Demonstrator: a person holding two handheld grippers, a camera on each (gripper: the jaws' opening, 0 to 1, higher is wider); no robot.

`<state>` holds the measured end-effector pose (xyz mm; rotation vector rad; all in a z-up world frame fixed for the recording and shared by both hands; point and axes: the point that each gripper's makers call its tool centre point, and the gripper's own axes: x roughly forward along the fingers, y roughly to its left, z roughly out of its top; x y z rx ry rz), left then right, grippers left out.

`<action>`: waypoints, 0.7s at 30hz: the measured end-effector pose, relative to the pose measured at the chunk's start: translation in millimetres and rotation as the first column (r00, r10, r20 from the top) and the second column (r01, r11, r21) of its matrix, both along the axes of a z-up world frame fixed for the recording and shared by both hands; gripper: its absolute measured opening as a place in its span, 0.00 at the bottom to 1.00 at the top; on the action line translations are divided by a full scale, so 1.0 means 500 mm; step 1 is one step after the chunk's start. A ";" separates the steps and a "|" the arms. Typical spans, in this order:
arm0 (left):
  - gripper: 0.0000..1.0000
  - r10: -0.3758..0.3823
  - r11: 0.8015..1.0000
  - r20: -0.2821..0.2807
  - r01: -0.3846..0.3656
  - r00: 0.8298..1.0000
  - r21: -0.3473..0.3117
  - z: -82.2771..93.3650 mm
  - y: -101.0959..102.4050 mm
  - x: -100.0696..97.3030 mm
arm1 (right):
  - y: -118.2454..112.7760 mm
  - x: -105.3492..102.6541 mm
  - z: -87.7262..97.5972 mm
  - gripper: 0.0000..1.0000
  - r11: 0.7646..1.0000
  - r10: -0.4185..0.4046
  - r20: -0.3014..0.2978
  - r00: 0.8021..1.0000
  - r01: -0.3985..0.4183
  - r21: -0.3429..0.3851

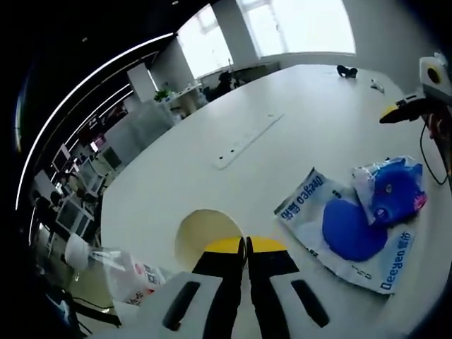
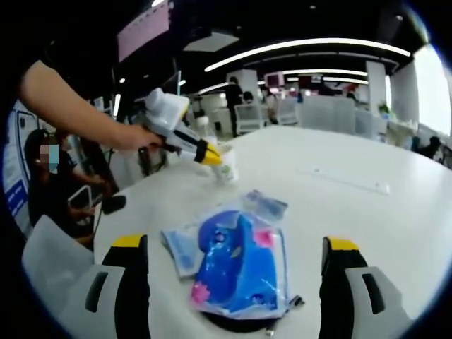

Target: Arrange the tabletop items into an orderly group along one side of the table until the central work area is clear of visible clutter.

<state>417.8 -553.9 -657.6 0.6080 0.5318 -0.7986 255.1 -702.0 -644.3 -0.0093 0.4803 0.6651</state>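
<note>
Bright windows stand behind the white worktop. Long ceiling lights glow above rows of office chairs. A seated person is beside the worktop.

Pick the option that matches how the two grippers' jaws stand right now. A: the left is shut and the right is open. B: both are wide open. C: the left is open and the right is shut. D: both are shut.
A: in the left gripper view the left gripper has its yellow-tipped jaws pressed together, while in the right gripper view the right gripper has its jaws spread wide on either side of the blue packet.
</note>
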 end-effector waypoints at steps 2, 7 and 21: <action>0.01 -0.001 1.000 -0.003 0.001 1.000 0.013 -0.007 0.004 0.007 | 0.002 0.000 -0.002 1.00 1.000 0.002 -0.001 1.000 -0.002 -0.002; 0.01 -0.017 0.999 -0.004 0.017 1.000 0.031 -0.014 0.001 0.014 | 0.006 -0.002 -0.005 1.00 1.000 0.005 -0.003 1.000 -0.005 -0.005; 0.01 -0.013 0.998 0.007 0.012 1.000 0.062 -0.020 0.007 0.033 | -0.009 0.002 -0.013 1.00 1.000 -0.019 -0.018 1.000 0.019 -0.003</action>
